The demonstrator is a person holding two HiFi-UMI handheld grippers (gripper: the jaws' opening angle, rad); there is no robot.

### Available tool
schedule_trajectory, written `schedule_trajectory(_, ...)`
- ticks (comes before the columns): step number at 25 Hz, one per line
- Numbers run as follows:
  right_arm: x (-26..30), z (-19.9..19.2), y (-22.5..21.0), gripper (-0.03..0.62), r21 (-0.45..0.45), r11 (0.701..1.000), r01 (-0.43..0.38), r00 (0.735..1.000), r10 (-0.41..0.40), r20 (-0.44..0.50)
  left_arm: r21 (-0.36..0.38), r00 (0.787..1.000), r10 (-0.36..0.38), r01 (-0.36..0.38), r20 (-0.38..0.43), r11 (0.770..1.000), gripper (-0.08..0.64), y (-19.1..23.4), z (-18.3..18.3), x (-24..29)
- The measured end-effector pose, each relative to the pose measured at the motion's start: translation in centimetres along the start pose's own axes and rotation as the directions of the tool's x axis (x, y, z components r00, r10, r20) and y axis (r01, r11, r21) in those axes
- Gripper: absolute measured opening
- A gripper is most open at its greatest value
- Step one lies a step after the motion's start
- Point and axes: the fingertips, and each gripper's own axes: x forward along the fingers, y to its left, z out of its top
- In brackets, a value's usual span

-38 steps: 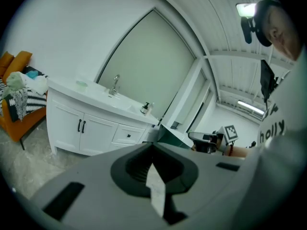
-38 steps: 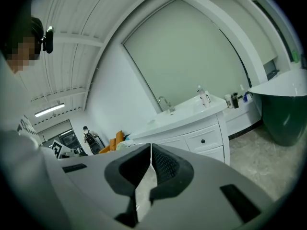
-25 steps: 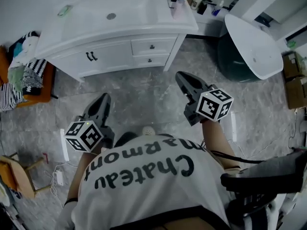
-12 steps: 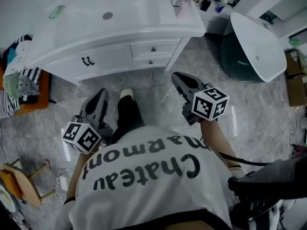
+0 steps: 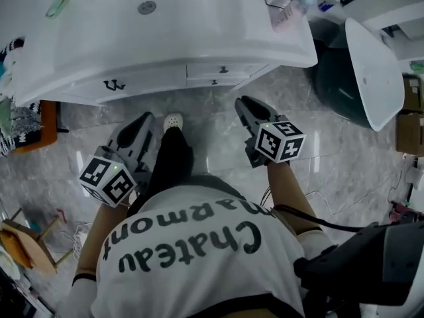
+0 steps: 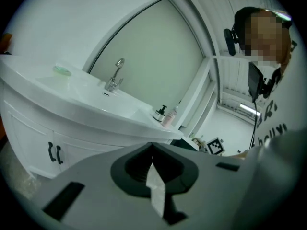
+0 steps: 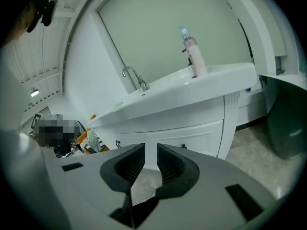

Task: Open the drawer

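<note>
A white vanity [image 5: 165, 42] fills the top of the head view, with two small drawers [image 5: 222, 70] stacked right of its cabinet doors [image 5: 114, 85]. Each drawer has a dark knob, and both are closed. My right gripper [image 5: 244, 103] hangs just in front of and below the drawers without touching them. In the right gripper view its jaws [image 7: 150, 150] are opening with nothing between them, and a drawer knob [image 7: 183, 146] shows just to their right. My left gripper [image 5: 140, 121] is lower left, before the cabinet doors [image 6: 53, 152], with its jaws [image 6: 152, 146] shut and empty.
A dark green bin with a white lid [image 5: 371, 65] stands right of the vanity. Bottles [image 5: 285, 5] sit on the counter's right end. An orange stool with clothes [image 5: 26, 121] is at the left. The person's white shoe [image 5: 173, 120] is between the grippers. Cables lie on the floor.
The person has stepped up to the vanity, which now lies much closer. Both grippers have moved forward and down toward the cabinet front.
</note>
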Motion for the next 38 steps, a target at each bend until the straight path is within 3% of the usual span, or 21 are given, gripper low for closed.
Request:
schedule_trajectory(7, 8.7, -3.5, -4.8, 0.11, 0.015, 0.999, 0.048, 0.996, -0.047, -0.078, -0.033, 0.997, 0.075, -0.076, -0.025, 0.997, 0.008, 6.2, -2.5, 0.1)
schedule_trajectory(13, 12.7, -5.9, -7.9, 0.134, 0.042, 0.992, 0.118, 0.986, -0.112, -0.127, -0.094, 0.987, 0.14, -0.147, -0.081, 0.985, 0.009, 8.8, -5.9, -1.6)
schedule_trajectory(20, 16.8, -7.3, -10.6, 0.196, -0.08, 0.975, 0.208, 0.953, -0.221, -0.208, -0.121, 0.985, 0.149, -0.158, -0.085, 0.98, 0.009, 10.5, -7.6, -1.6)
schedule_trajectory(22, 17.3, -7.4, -11.2, 0.209, -0.073, 0.972, 0.224, 0.947, -0.235, -0.22, -0.132, 0.985, 0.154, -0.164, -0.082, 0.978, 0.009, 10.4, -7.6, -1.5)
schedule_trajectory(27, 18.1, -7.1, -12.5, 0.209, -0.017, 0.966, 0.259, 0.94, -0.256, -0.227, -0.145, 0.984, 0.148, -0.162, -0.101, 0.976, 0.009, 10.0, -8.5, -1.6)
schedule_trajectory(34, 19.5, -6.1, -12.7, 0.206, -0.052, 0.965, 0.256, 0.934, -0.26, -0.244, -0.157, 0.981, 0.161, -0.177, -0.112, 0.972, 0.009, 10.0, -9.4, -2.4)
schedule_trajectory(38, 19.9, -5.7, -13.4, 0.161, -0.026, 0.943, 0.331, 0.913, -0.327, -0.244, -0.161, 0.978, 0.182, -0.197, -0.102, 0.967, 0.009, 10.7, -9.2, -2.7)
